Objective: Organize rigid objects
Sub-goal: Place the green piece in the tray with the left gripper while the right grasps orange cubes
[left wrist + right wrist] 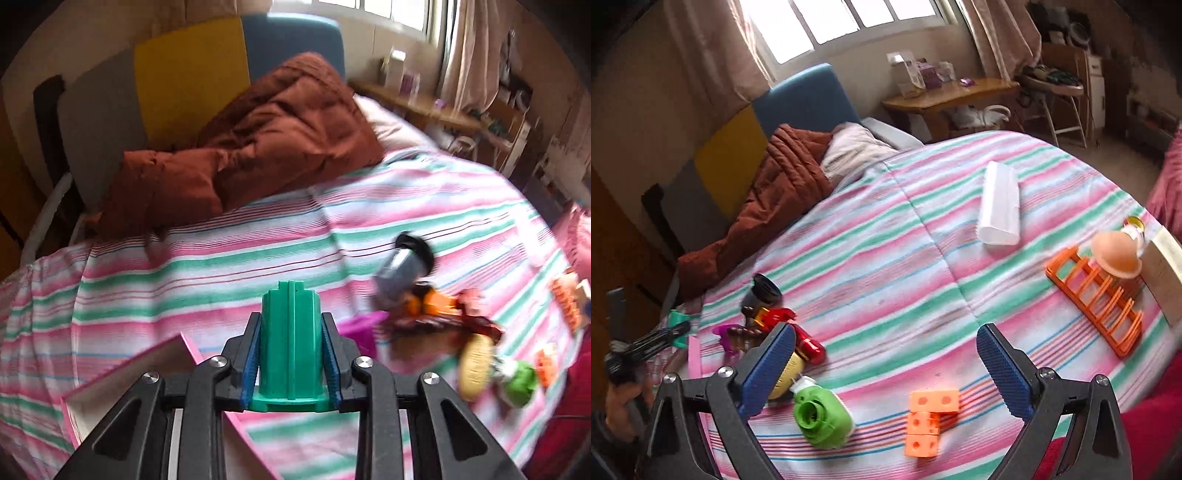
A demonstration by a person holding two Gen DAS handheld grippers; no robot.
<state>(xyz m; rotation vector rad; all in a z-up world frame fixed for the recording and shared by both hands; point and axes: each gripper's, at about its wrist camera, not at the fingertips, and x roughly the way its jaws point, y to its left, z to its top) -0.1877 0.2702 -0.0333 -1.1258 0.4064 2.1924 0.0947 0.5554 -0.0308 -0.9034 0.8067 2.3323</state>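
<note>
Left wrist view: we see the left gripper (290,332) clamped on a green plastic piece (290,343), its blue pads (251,363) pressing both flanks. At 7 o'clock from it lies an open pink-edged box (147,373); at 3 o'clock a blurred heap of toys includes a grey cylinder with a black cap (400,271) and a green bottle-shaped toy (521,382). All rest on the striped bedspread (221,266), with a brown quilt (258,140) at 12 o'clock.

Right wrist view: we see the right gripper (886,373) with its jaws spread wide and nothing between them. An orange block piece (929,421) lies on the bedspread at 6 o'clock, just beside the green bottle-shaped toy. An orange rack (1097,299) sits at 2 o'clock, touching a peach dome-shaped toy (1115,253). A white case (999,205) lies at 1 o'clock, well apart.
</note>
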